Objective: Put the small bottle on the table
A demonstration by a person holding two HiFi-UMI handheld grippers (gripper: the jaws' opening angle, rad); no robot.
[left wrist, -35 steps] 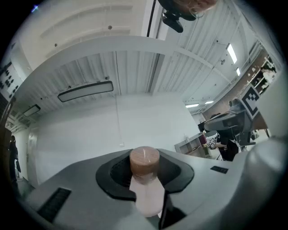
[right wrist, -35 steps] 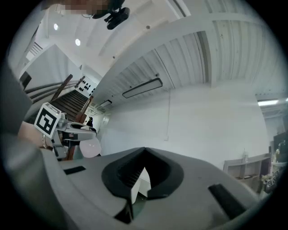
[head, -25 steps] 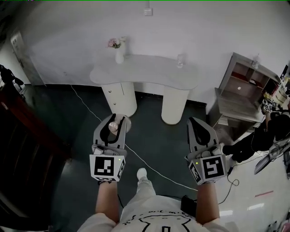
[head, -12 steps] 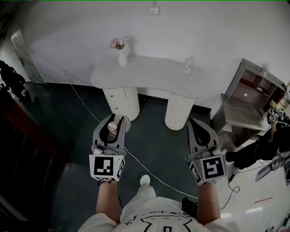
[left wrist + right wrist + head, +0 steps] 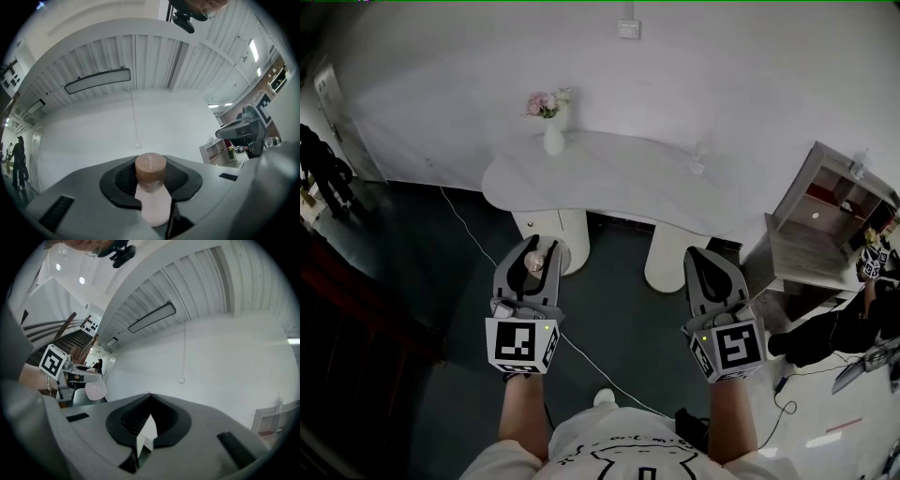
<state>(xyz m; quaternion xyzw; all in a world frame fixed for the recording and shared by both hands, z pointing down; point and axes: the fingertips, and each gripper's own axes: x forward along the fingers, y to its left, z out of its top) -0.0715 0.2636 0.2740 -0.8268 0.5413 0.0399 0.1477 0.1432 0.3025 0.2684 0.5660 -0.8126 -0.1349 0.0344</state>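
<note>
A small pale bottle [image 5: 534, 262] with a brown cap [image 5: 150, 168] stands upright between the jaws of my left gripper [image 5: 534, 247], which is shut on its body [image 5: 152, 206]. I hold it in the air above the dark floor, short of the white kidney-shaped table [image 5: 619, 176] ahead. My right gripper [image 5: 705, 255] is level with the left one, to its right. Its jaws [image 5: 149, 404] are closed with nothing between them. Both point toward the table and the white wall behind it.
On the table stand a white vase of pink flowers [image 5: 551, 131] at the left and a small clear glass [image 5: 698, 165] at the right. A grey shelf unit [image 5: 825, 220] stands to the right. A white cable [image 5: 473, 230] runs across the floor. Dark stairs lie to the left.
The table has come closer and lower in the head view as the person walks toward it. Both grippers keep their pose and the left one's grip on the bottle is unchanged.
</note>
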